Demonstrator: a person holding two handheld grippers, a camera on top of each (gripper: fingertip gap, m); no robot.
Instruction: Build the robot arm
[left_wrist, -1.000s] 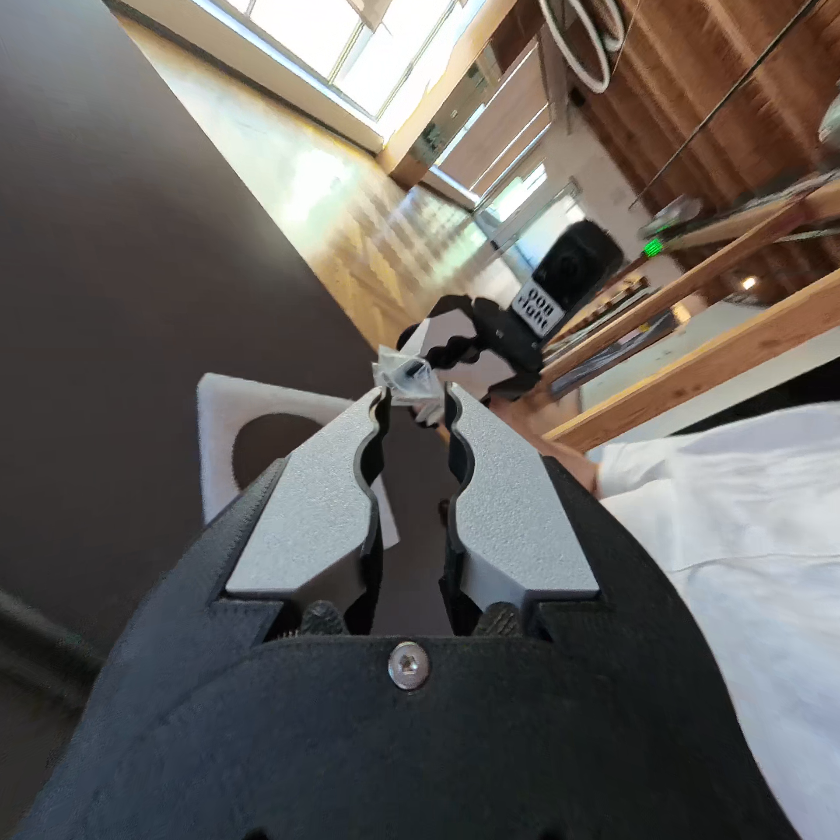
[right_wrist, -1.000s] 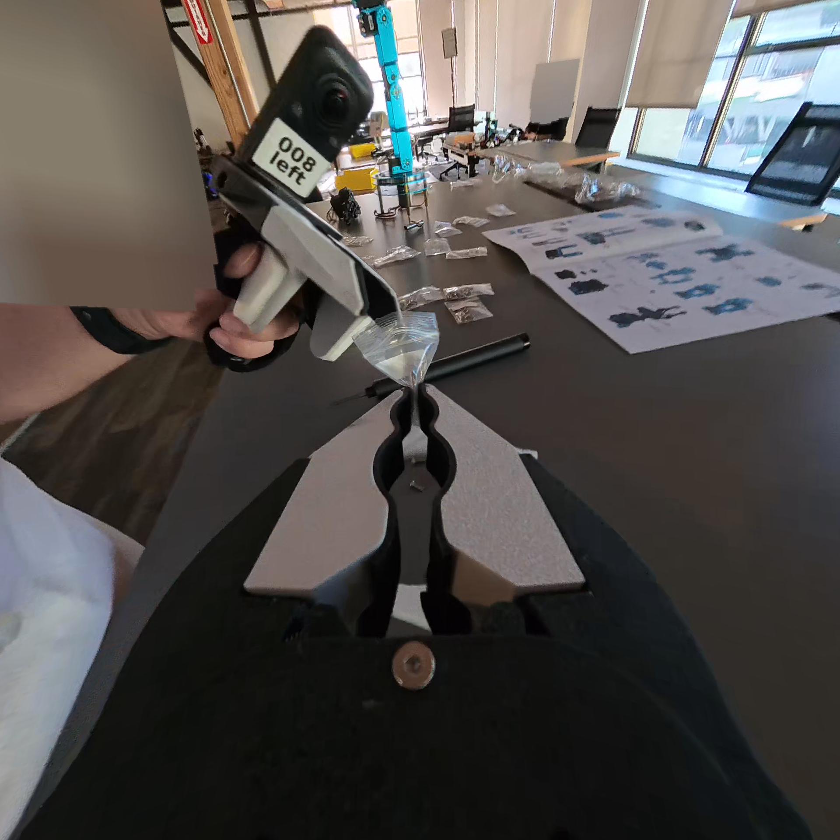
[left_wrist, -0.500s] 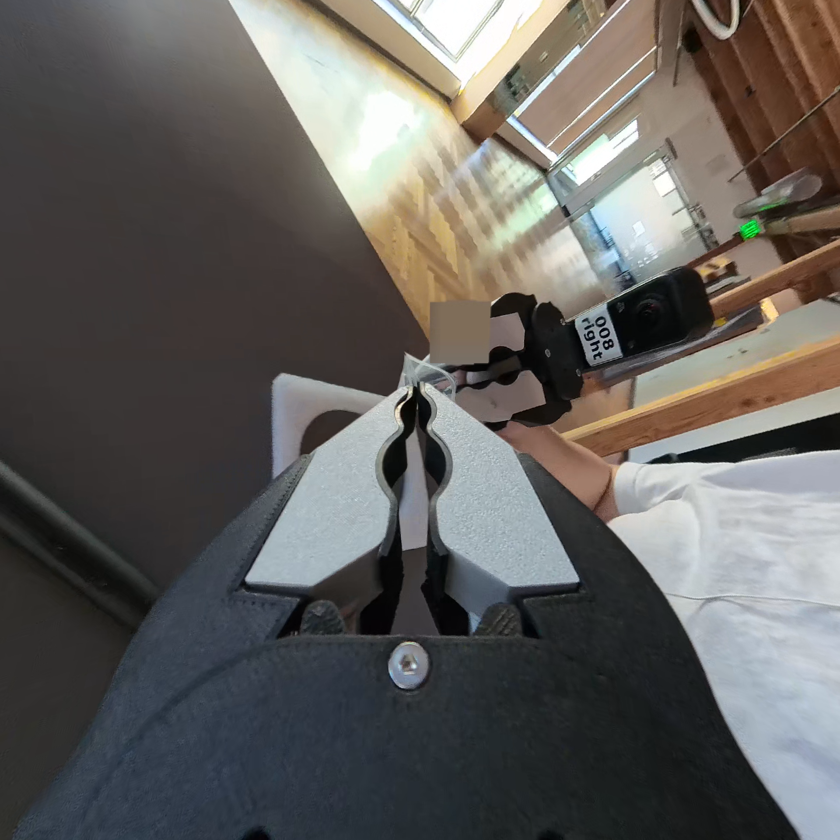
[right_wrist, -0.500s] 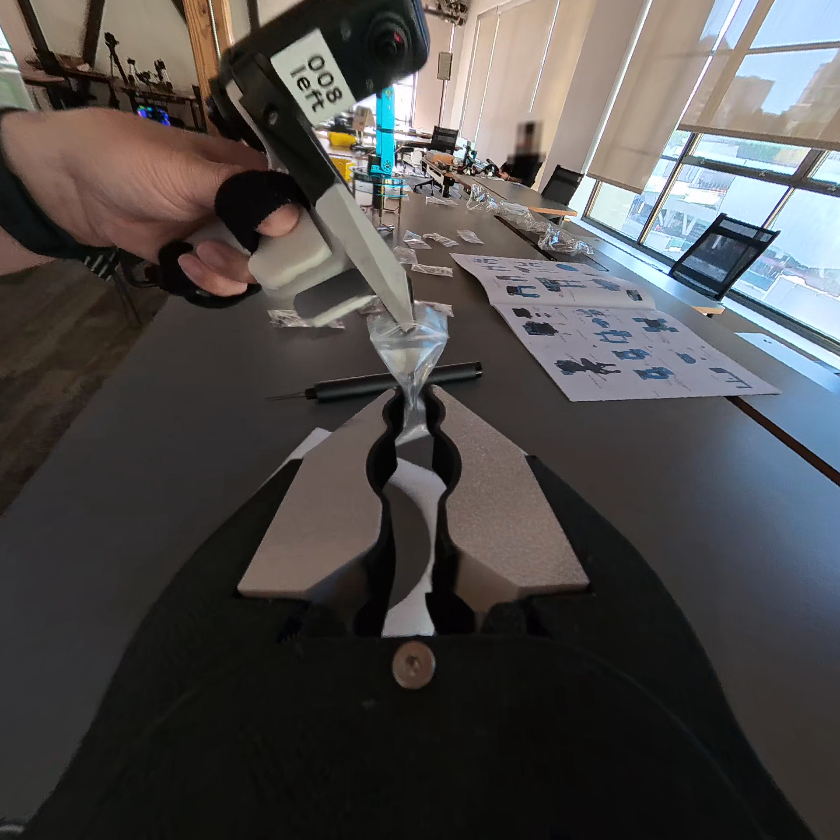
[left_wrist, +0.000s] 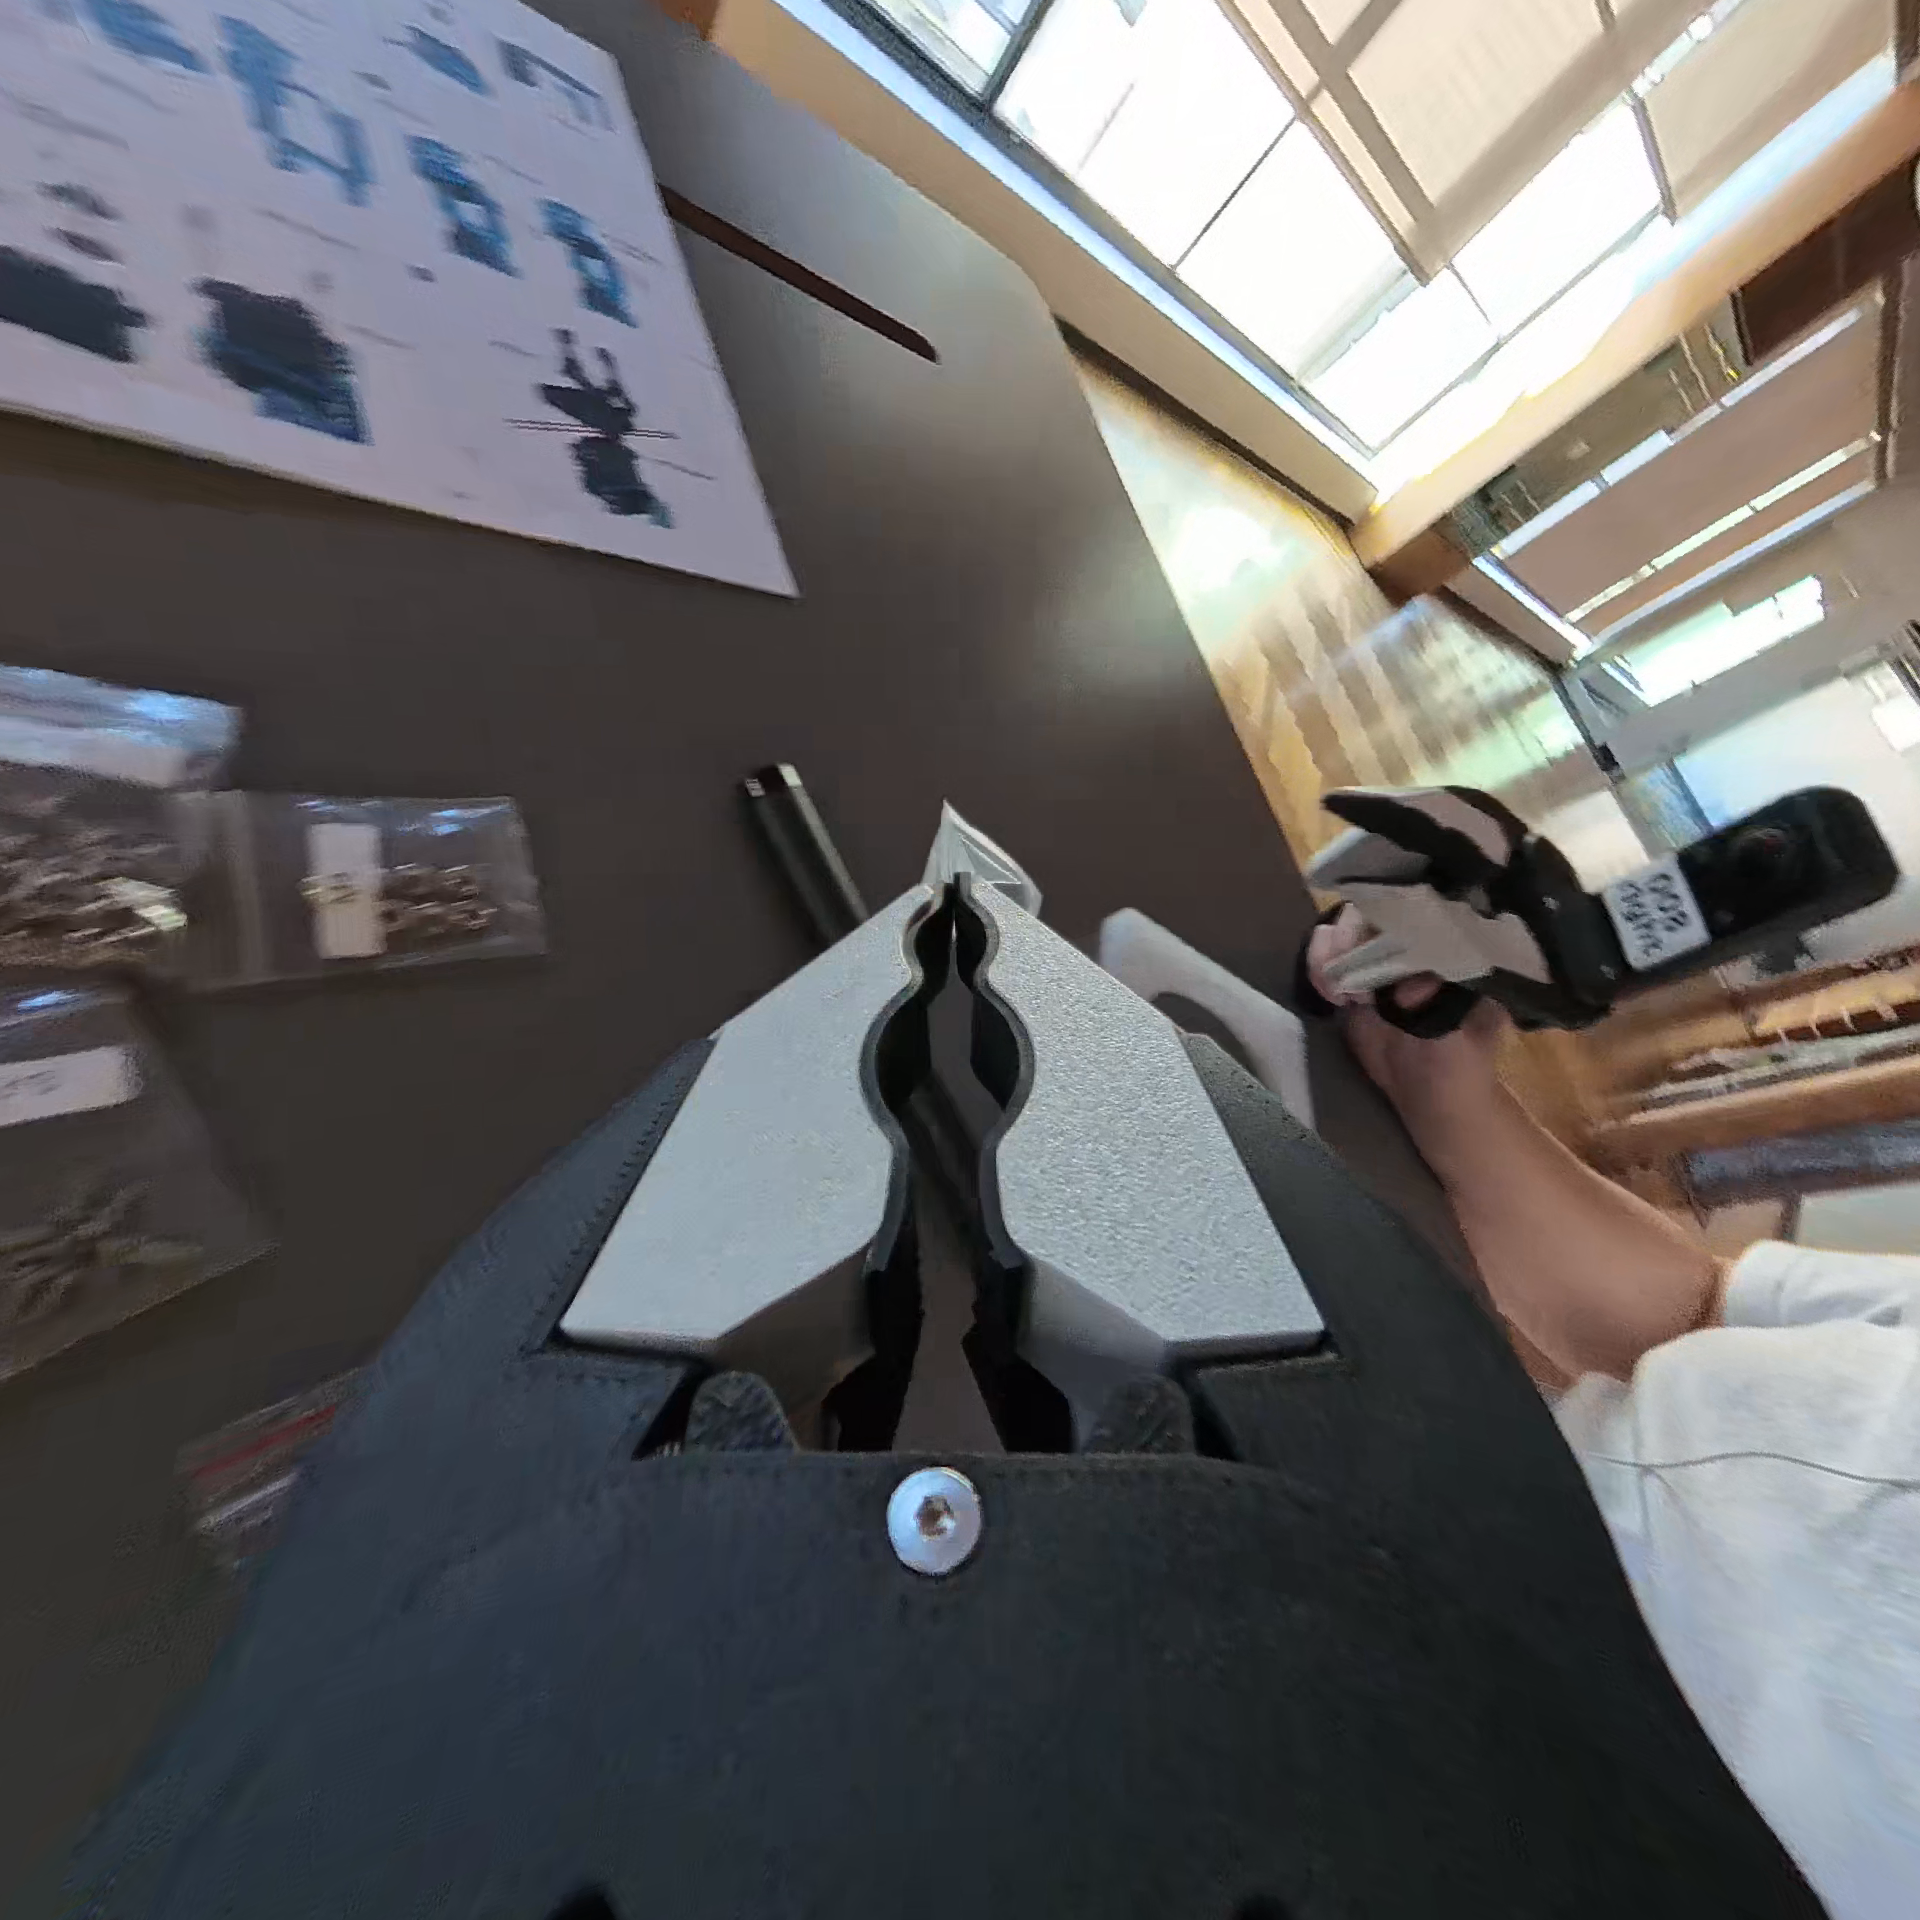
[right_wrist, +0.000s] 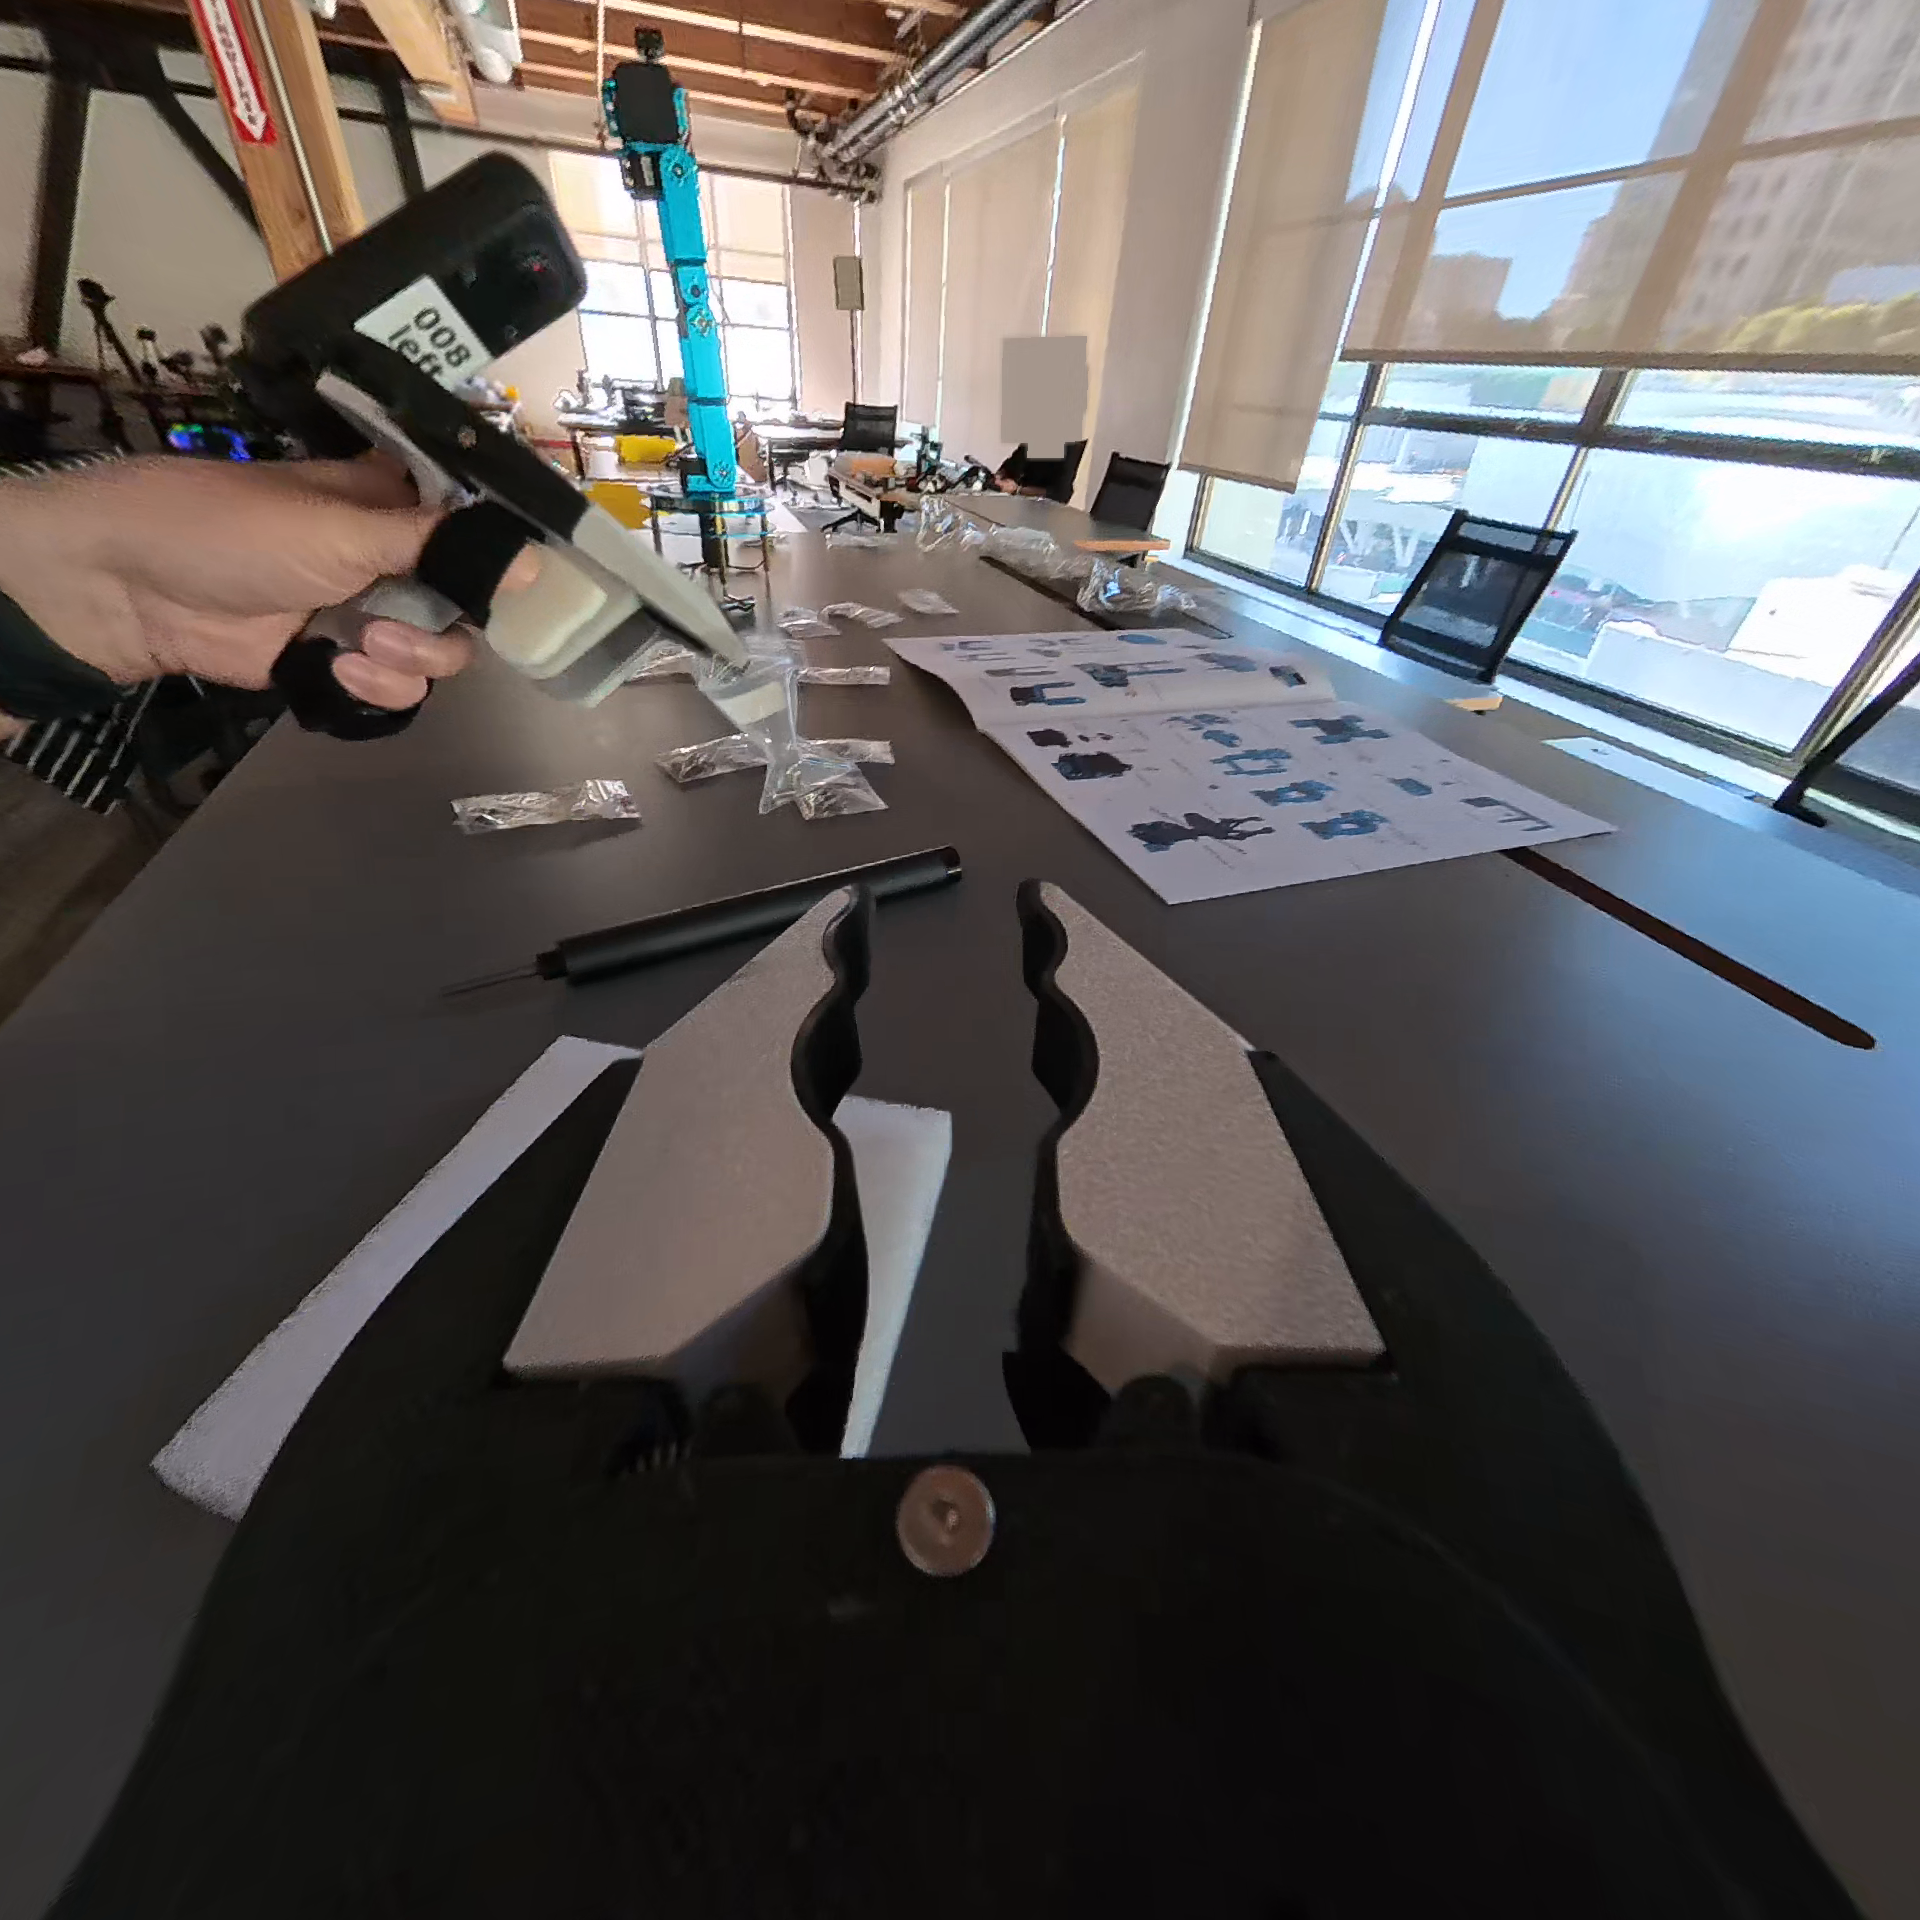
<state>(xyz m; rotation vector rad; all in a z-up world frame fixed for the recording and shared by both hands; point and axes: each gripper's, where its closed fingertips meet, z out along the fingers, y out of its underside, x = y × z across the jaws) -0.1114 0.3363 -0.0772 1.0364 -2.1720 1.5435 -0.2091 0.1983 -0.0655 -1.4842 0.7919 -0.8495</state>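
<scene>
Your left gripper (left_wrist: 954, 883) pinches the clear bag (right_wrist: 774, 696) by one corner; your right gripper (right_wrist: 940, 899), spread, holds nothing, so a tilt could spill its contents onto the table (right_wrist: 1455, 1143).

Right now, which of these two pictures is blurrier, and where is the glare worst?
The left wrist view is blurrier: the printed sheet and parts bags smear with motion, while the left gripper itself stays sharp, and the windows blow out white. The right wrist view is mostly crisp; only the hand and clear bag are soft, with wide-angle bending at the edges.
</scene>
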